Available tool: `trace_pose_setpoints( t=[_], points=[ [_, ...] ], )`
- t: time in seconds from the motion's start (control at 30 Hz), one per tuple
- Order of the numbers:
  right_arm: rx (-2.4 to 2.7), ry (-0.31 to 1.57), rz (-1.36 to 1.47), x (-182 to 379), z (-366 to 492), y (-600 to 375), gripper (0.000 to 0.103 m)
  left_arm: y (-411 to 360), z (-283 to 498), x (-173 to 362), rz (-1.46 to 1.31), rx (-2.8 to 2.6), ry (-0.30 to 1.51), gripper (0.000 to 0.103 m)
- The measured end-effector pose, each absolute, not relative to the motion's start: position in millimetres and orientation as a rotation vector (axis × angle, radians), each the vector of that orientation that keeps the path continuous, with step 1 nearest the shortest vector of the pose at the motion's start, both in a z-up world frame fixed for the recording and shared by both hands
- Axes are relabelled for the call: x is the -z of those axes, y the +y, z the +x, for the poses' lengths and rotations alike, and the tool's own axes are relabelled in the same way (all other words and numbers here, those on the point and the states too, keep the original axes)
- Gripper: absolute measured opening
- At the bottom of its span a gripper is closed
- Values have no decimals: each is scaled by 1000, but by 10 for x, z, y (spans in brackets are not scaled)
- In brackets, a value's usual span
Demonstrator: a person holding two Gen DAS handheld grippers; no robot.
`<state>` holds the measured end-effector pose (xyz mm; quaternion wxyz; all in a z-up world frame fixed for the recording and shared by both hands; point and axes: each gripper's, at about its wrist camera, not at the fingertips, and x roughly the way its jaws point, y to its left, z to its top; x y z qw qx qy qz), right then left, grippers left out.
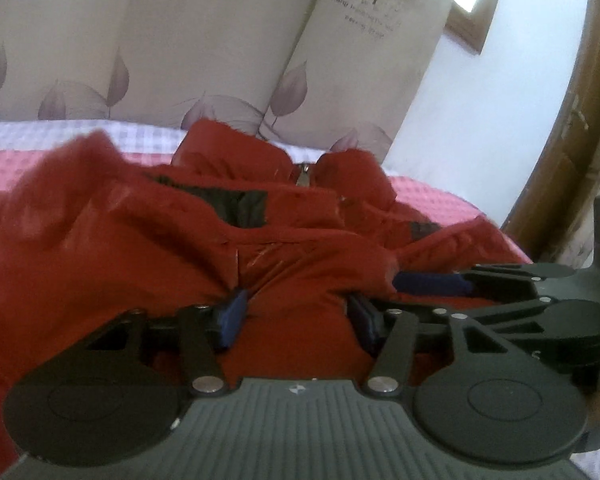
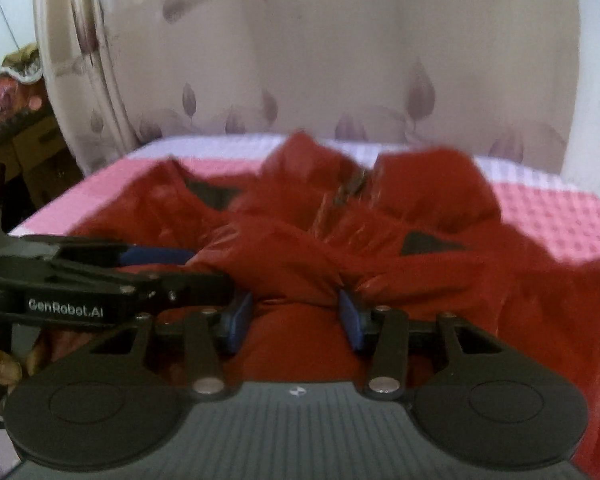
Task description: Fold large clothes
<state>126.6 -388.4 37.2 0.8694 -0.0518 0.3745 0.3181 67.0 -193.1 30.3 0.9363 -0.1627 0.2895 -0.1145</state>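
Gripping the crumpled, shiny red padded jacket (image 1: 148,240) with your left gripper (image 1: 296,316) and right gripper (image 2: 296,312) both clenched on its bunched fabric, you have no finished fold showing on the pink checked bedcover (image 2: 560,216), so nearly all folding remains.

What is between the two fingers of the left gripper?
A bunched fold of the red jacket fills the gap of the left gripper, as the left wrist view shows.

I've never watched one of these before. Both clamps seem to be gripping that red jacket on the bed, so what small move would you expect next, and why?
Probably a short forward carry of the gathered edge toward the collar. The left gripper and right gripper each pinch a bunch of the red jacket, side by side, and the zipper end lies ahead on the pink bedspread.
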Motion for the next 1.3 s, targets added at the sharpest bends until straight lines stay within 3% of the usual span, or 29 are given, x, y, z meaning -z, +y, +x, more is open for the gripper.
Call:
trace_pose_setpoints(
  t=[0.5, 0.57, 0.6, 0.63, 0.67, 0.83, 1.07, 1.3],
  points=[
    [-653, 812, -65, -148, 1282, -3907, 46, -1901, 608, -221, -347, 226, 557, 57],
    [-655, 831, -14, -239, 1315, -3947, 51, -1862, 559, -265, -343, 252, 544, 58],
    [-658, 840, 25, -302, 1318, -3980, 61, -1850, 520, -313, -339, 253, 538, 59],
    [-669, 830, 77, -398, 1284, -4053, 75, -1833, 465, -369, -353, 263, 525, 67],
    [-674, 790, 114, -509, 1209, -4144, 80, -1812, 398, -433, -369, 276, 505, 79],
    [-577, 593, 122, -913, 838, -4698, 86, -1588, -34, -775, -393, 236, 379, 103],
    [-403, 674, 88, -764, 741, -4959, 90, -836, -249, -830, -478, 72, 428, 103],
    [-366, 612, 42, -724, 591, -4685, 92, -180, 50, -311, -715, 179, 657, 103]
  ],
)
